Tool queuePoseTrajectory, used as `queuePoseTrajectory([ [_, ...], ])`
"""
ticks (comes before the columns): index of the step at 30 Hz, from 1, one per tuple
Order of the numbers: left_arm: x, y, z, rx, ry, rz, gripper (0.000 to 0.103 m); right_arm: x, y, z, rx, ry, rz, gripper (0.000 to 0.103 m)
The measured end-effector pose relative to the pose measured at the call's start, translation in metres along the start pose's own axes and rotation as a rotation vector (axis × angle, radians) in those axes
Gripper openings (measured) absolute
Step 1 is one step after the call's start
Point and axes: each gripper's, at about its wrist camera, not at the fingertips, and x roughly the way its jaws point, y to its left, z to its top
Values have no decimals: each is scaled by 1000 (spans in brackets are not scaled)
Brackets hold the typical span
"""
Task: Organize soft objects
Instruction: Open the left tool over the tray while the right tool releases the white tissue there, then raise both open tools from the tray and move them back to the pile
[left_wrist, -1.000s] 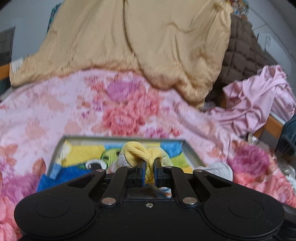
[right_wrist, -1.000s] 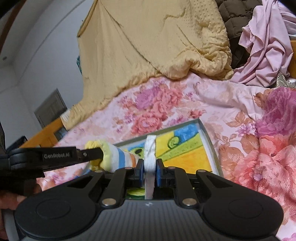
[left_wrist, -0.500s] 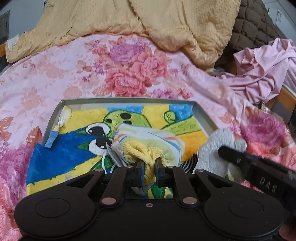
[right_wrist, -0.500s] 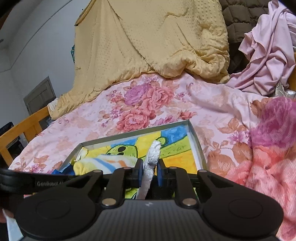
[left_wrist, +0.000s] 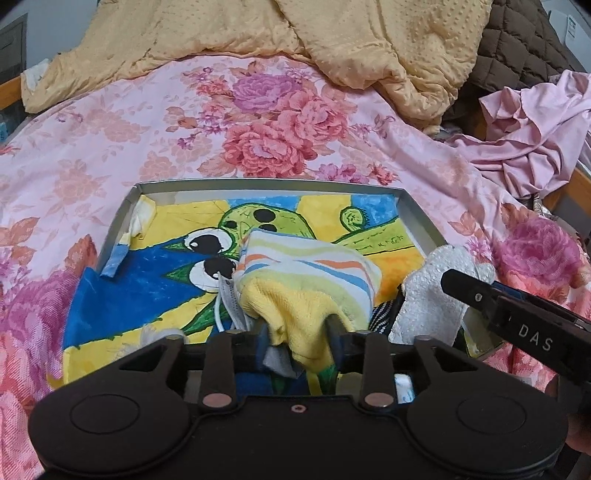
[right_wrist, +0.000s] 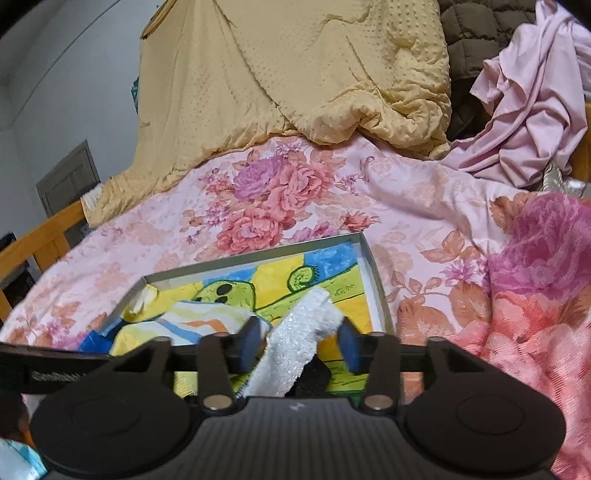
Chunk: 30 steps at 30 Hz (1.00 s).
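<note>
A shallow metal tray with a bright cartoon picture inside lies on the floral bedspread. A yellow striped sock rests in it. Its yellow end lies between the pads of my left gripper, whose jaws are opening and no longer pinch it. To its right a white fluffy sock lies over the tray's near right corner. In the right wrist view the white sock sits loose between the widening jaws of my right gripper. The striped sock and the tray's rim show behind it.
A grey face mask and a dark striped item also lie in the tray. A yellow blanket is heaped at the back, with a brown quilt and a pink garment on the right. A wooden bed rail runs along the left.
Both grippers went from pinching their socks to jaws apart. The left gripper came down with the striped sock, which now lies on the tray.
</note>
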Motion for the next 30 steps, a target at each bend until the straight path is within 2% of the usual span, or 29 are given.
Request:
queuePoseTrajectory([
  [4,-10,0,-2,-1,-23,34,62,-7,4,-2,-46,-5,-25,72],
  [7,-23,-1,-5,-3,-55,59,73,-17,8,-2,-67,-21,-38,80],
  [13,-55,1,-12,-3,-125,82,86,-46,20,-1,-93,-56,-41,89],
  [17,-79,3,-18,-4,-170,95,90,-70,28,-2,-104,-87,-42,95],
  [19,-93,6,-22,-7,-195,104,98,-84,31,-2,-102,-107,-45,97],
  [25,-135,13,-35,-30,-276,111,102,-128,42,-9,-67,-183,-44,102],
  [30,-169,18,-53,-21,-349,72,102,-164,57,-19,-69,-244,-22,103],
])
